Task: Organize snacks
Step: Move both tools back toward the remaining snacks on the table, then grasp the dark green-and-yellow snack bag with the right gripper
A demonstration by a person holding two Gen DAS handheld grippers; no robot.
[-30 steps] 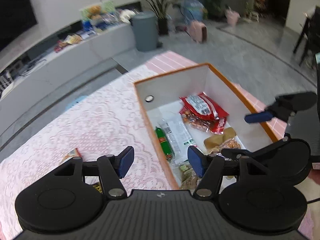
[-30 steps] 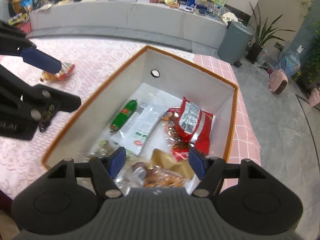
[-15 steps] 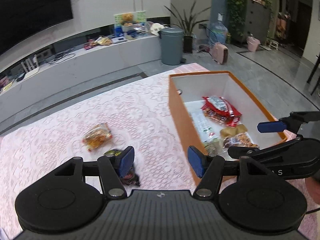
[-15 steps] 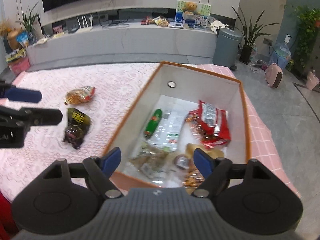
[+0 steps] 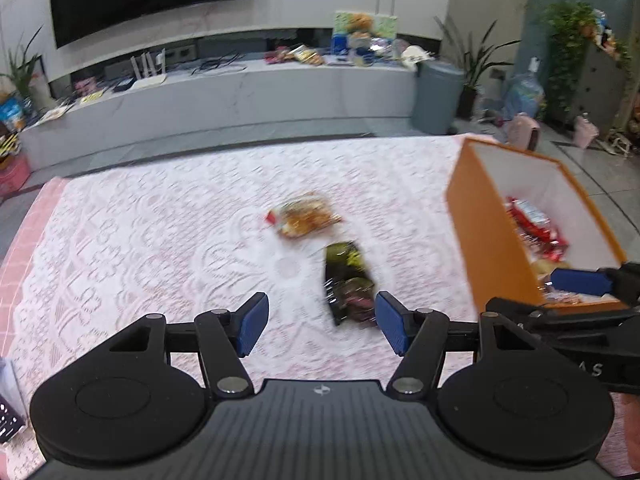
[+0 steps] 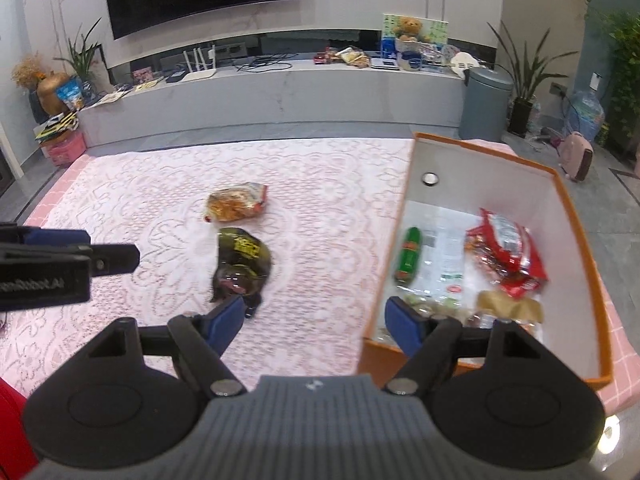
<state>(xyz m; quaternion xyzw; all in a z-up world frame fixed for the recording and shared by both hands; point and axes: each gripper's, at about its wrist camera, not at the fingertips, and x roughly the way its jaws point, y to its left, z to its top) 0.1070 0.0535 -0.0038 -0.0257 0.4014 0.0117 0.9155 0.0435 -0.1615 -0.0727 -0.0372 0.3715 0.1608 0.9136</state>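
While both tongs (image 5: 318,324) (image 6: 316,326) gape empty, dark packet (image 5: 348,282) lies beside orange box (image 5: 480,240).

Left gripper (image 5: 318,324) empty, jaws wide apart, held above the lace tablecloth (image 5: 160,240). Dark snack packet (image 5: 348,284) lies just ahead of the tips, nearer the right finger. Orange-toned snack bag (image 5: 304,218) farther ahead, close beside it. Orange box (image 5: 492,252) to the right, red packets (image 5: 534,226) inside. Right gripper (image 5: 580,292) at the box's near end, state unclear.
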